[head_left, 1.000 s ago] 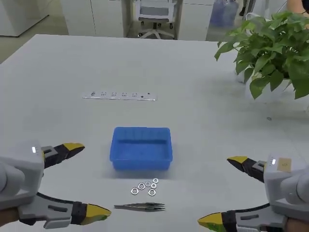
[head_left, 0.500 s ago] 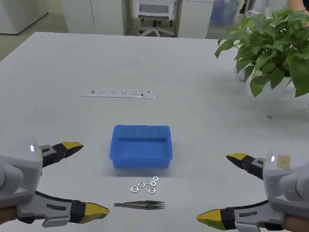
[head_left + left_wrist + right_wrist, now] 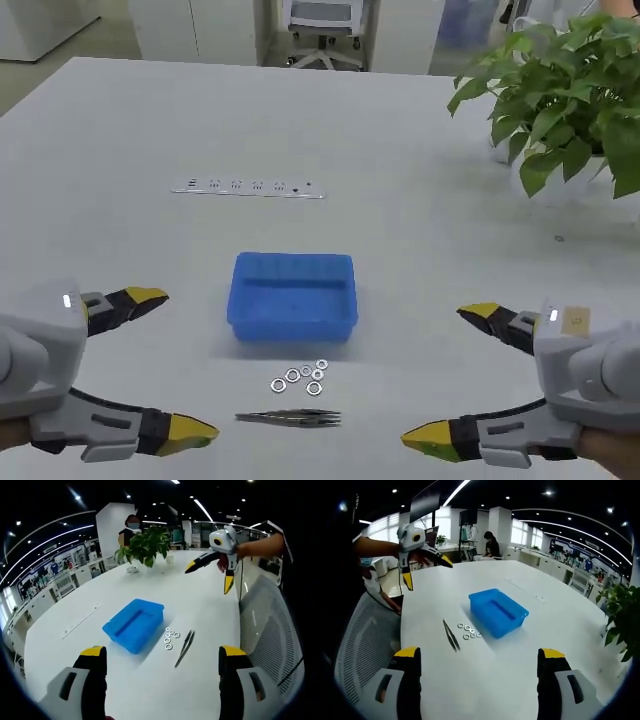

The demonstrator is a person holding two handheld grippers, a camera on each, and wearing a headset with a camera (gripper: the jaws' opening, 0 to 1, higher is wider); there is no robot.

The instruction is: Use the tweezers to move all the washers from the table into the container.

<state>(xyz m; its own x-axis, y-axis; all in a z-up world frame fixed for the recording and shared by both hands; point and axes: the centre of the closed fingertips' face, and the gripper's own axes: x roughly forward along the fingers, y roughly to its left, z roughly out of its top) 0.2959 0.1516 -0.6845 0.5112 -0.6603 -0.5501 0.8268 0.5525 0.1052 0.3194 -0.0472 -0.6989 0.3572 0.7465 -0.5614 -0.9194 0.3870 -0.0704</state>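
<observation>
The left hand-held gripper [image 3: 172, 365] hovered over the pale surface [image 3: 420, 200] with its jaws spread wide and nothing between them. The right hand-held gripper [image 3: 447, 375] hung opposite it, well apart, jaws equally wide and empty. Both were held clear of the surface, their yellow tips pointing inward toward each other.

The tweezers [image 3: 288, 418] lay flat on the surface in the gap between the two hand-held grippers, about level with the nearer jaw tip of each and touched by neither. Just beyond the tweezers sat the washers [image 3: 300, 380], a small loose cluster of silver rings, close to the tweezers but apart from them. Beyond the washers stood the blue container [image 3: 293, 328], an open rectangular tray, roughly level with the farther jaw tips. No washers could be seen inside it.

Farther ahead of both hand-held grippers a flat power strip [image 3: 248, 189] lay on the surface. A leafy green plant [image 3: 570, 90] stood beyond the right hand-held gripper, toward the far edge.
</observation>
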